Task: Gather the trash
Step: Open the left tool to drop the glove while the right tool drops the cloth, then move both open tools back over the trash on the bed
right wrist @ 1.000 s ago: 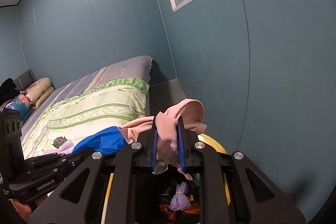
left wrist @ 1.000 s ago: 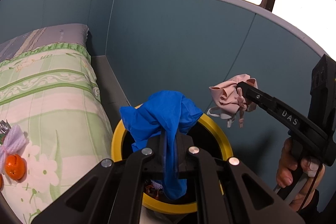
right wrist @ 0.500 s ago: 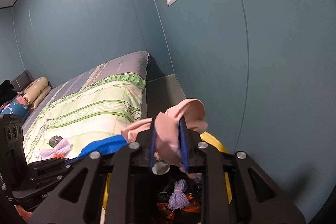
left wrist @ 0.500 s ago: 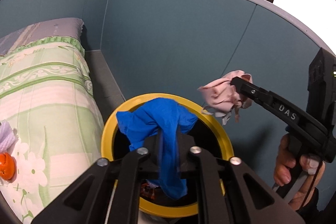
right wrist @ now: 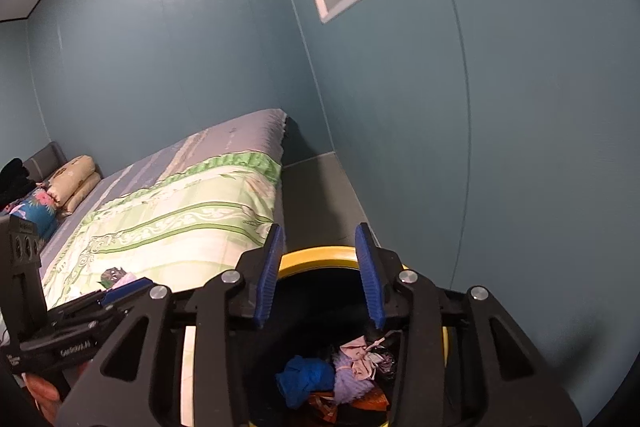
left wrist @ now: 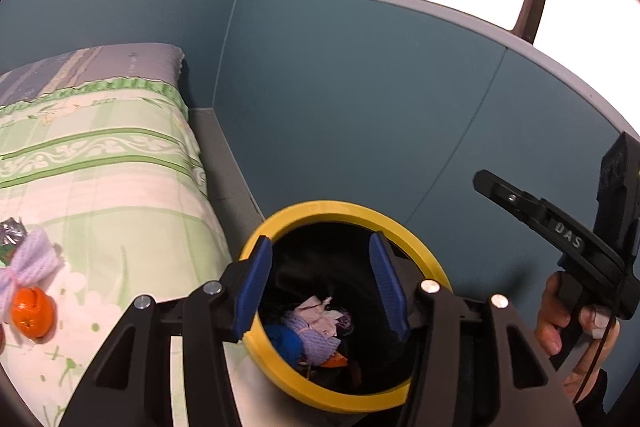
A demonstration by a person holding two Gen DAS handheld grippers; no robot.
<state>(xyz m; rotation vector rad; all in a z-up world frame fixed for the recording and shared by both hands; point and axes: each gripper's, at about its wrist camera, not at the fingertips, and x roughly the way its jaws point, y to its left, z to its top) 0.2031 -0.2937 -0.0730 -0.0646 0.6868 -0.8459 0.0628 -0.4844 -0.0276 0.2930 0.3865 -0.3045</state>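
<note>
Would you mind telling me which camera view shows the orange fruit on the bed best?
The left wrist view: the orange fruit lies unobstructed on the bed, beside a lilac knitted bow. In the right wrist view, the left gripper hides that spot.

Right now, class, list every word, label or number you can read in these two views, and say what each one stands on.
"DAS": white letters on the black finger arm of the right gripper, seen in the left wrist view.

White lettering on the black arm of the left gripper, seen in the right wrist view: too blurred to read.

Nothing readable on the yellow-rimmed black trash bin or the green floral bedspread.
</note>
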